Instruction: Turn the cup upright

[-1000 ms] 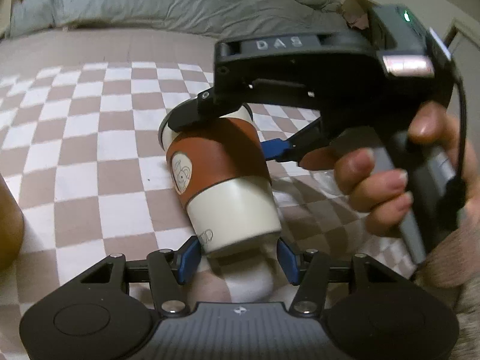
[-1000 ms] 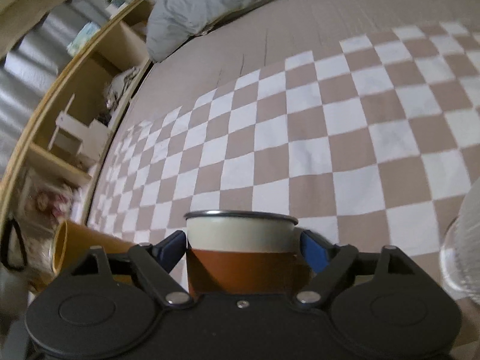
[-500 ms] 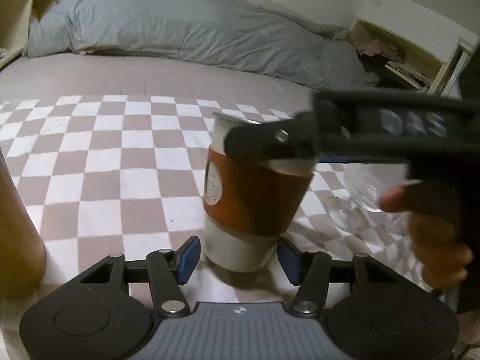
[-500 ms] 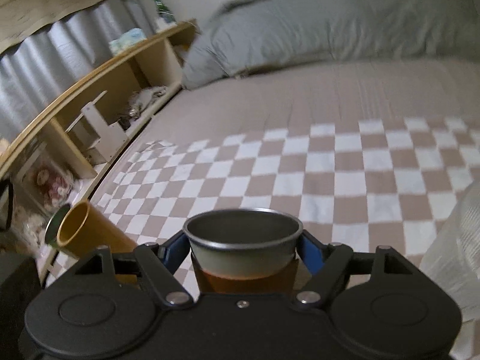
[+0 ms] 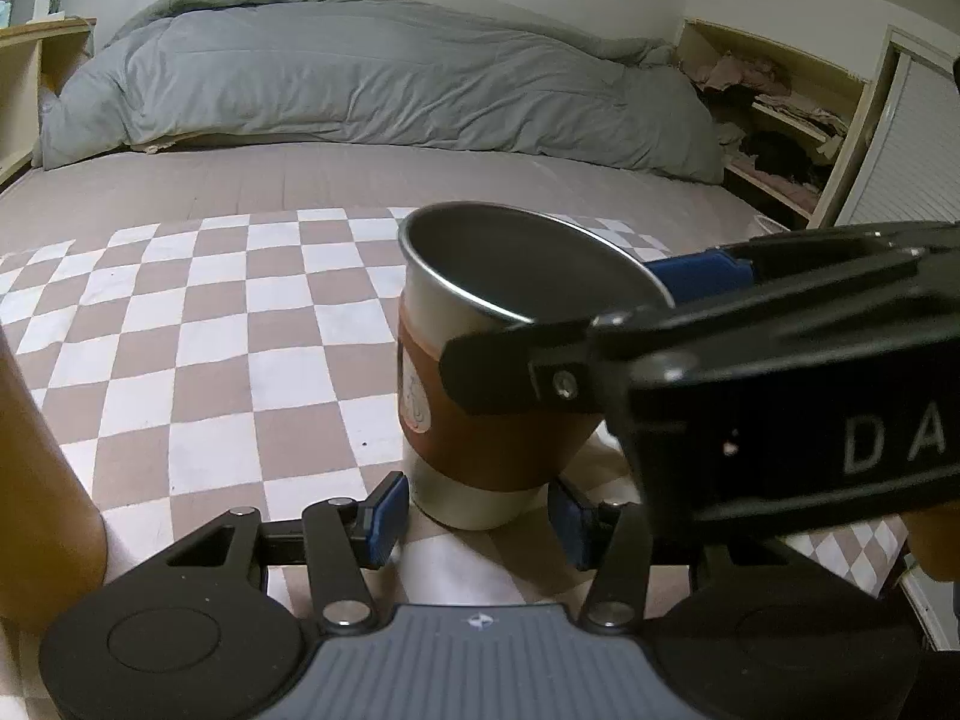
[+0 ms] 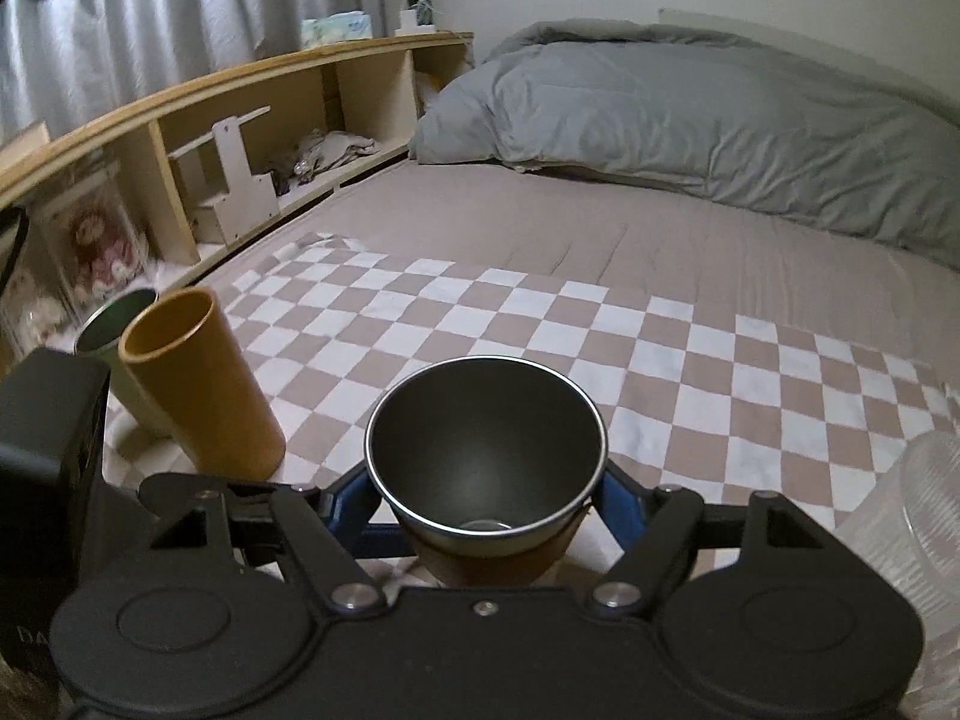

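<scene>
The cup (image 5: pixel 480 420) is cream with a brown sleeve and a dark metal inside. It stands upright, mouth up, on the checkered cloth (image 5: pixel 240 360). My right gripper (image 6: pixel 483 495) is shut on the cup (image 6: pixel 486 456) around its upper part, blue pads on both sides. It shows from the side in the left wrist view (image 5: pixel 690 330). My left gripper (image 5: pixel 477 519) is open, its blue pads on either side of the cup's base with a small gap on each side.
A tall orange tumbler (image 6: pixel 198 384) and a green tumbler (image 6: pixel 114 324) stand left of the cup. A clear plastic cup (image 6: pixel 924 498) is at the right. A grey duvet (image 6: pixel 690 114) lies at the back, wooden shelves (image 6: pixel 240 138) along the left.
The cup lay on its side a second ago. My right gripper has turned it upright and its base now rests on the cloth. My left gripper stayed open around its base.
</scene>
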A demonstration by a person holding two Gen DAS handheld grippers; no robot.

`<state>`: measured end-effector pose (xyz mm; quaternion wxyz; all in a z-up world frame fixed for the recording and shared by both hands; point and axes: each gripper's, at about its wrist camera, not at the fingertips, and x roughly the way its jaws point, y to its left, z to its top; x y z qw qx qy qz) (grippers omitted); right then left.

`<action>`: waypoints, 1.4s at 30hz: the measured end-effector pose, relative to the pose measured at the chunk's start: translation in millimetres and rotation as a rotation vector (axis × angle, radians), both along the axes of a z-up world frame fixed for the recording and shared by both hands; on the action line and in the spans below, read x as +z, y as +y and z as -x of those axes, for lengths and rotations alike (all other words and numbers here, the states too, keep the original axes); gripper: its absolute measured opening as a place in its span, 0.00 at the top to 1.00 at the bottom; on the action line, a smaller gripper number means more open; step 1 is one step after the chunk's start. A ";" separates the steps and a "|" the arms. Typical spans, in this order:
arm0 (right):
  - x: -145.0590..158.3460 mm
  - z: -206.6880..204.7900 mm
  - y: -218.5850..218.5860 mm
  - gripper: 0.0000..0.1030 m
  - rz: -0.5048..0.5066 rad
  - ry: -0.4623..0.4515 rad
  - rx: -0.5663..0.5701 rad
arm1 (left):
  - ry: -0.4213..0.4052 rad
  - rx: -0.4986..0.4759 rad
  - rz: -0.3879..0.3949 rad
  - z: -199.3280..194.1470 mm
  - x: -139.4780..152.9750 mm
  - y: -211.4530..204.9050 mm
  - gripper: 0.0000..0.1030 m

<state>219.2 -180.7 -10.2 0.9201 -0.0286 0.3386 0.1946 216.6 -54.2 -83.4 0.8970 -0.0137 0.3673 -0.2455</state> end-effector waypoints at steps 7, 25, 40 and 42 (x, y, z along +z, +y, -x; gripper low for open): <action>1.3 4.8 -0.6 0.20 -0.010 0.010 -0.014 | 0.015 0.006 0.039 7.2 8.9 11.7 0.32; 54.9 83.6 -49.2 0.01 -0.091 -0.153 -0.167 | -0.069 0.135 0.025 72.1 83.8 38.0 0.07; 57.2 172.1 -54.2 0.00 -0.023 -0.308 -0.264 | -0.307 0.273 -0.071 147.5 126.0 54.1 0.00; 55.7 180.9 -54.0 0.00 -0.016 -0.322 -0.280 | -0.324 0.271 -0.087 156.7 125.5 53.5 0.00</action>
